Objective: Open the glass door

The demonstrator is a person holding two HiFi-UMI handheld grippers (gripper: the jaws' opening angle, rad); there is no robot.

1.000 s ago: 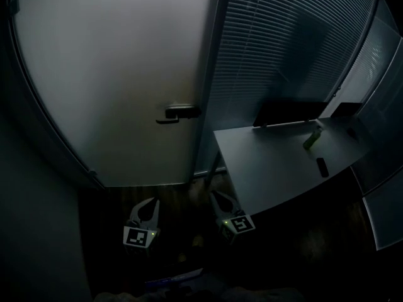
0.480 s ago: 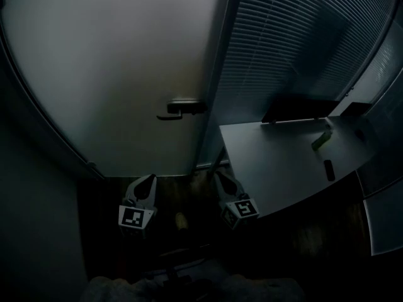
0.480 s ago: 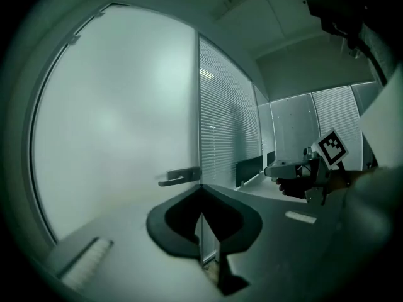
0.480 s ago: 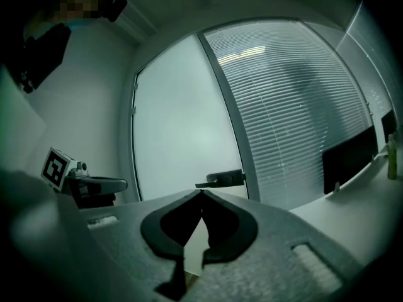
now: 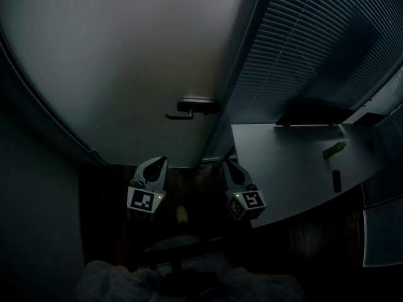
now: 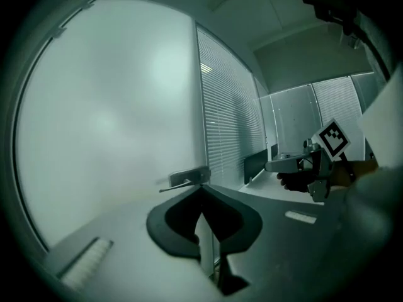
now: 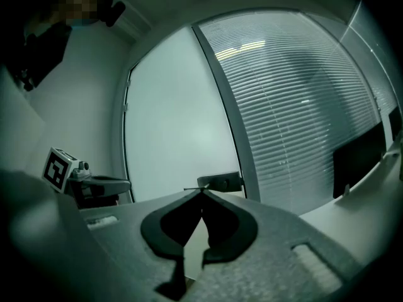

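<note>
Up at twelve o'clock in the head view: the glass door (image 5: 126, 61). It is frosted, pale grey, and fills the upper left of the frame. It looks flush with its dark frame, as far as the dim light allows. The door handle (image 5: 195, 107) sits just above centre at the door's right edge, a lever on a dark plate, pointing toward nine o'clock.

Layout, from the head view only:
- The left gripper (image 5: 160, 162) is at about seven o'clock of centre and the right gripper (image 5: 228, 163) at about five. They are side by side, well apart from each other, both below the handle.
- Each carries a marker cube (image 5: 142, 200) at its rear.
- A pale desk (image 5: 296, 168) lies at three to four o'clock, with the right gripper just beside its near corner.
- On the desk are a green object (image 5: 334, 150) and a small dark object (image 5: 337, 180), both too small to identify.
- Slatted blinds (image 5: 315, 49) are at two o'clock, with a dark monitor (image 5: 315, 113) under them.

Jaws, from the gripper views, which the head view cannot resolve:
- Left gripper view: both jaws are pressed together at the tips with nothing between them. The handle sits just above the tips at twelve o'clock, apart from them. At three o'clock the right gripper shows side-on, with a hand (image 6: 296, 181) round its grip.
- Right gripper view: the jaws are likewise closed tip to tip and empty. The handle is just above the tips, a little toward one o'clock. The left gripper is at nine o'clock.

Pose: both grippers are held near level, noses toward the door. Neither touches door or handle.
</note>
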